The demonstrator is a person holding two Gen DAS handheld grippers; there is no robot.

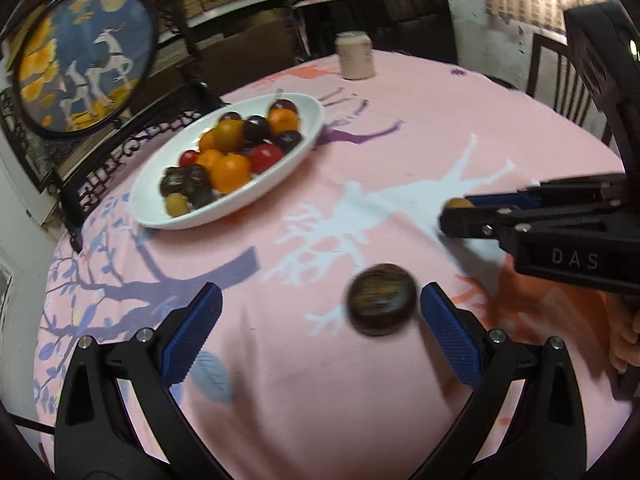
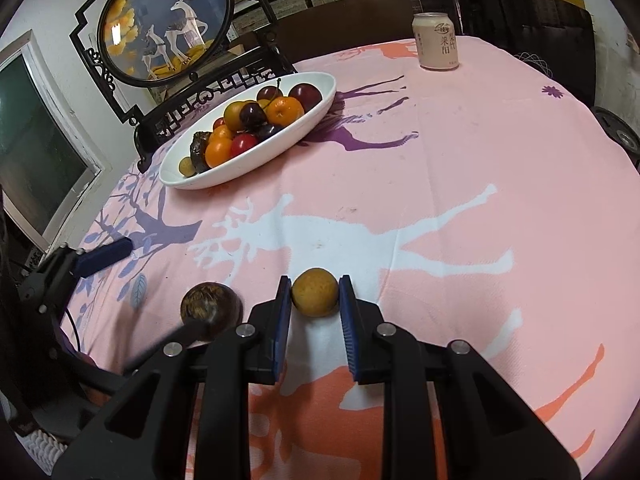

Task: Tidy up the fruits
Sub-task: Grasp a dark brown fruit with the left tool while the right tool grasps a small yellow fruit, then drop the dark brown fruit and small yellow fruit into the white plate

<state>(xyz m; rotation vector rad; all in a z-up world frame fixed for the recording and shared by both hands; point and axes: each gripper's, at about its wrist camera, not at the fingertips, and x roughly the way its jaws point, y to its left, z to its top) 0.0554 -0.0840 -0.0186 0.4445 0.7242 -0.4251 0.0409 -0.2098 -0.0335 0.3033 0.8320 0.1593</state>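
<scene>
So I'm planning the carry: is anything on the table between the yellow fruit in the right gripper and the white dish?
Nothing visible. The yellow fruit sits between the right gripper's jaws, and only bare pink tablecloth lies toward the white dish. The dark fruit and can sit off that line.

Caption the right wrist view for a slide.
Right gripper shut on a yellow-brown fruit on the pink tablecloth.

A pale drink can (image 2: 437, 41) stands on the pink deer-print tablecloth (image 2: 480, 152); a round framed deer picture (image 2: 166, 22) stands behind.
</scene>
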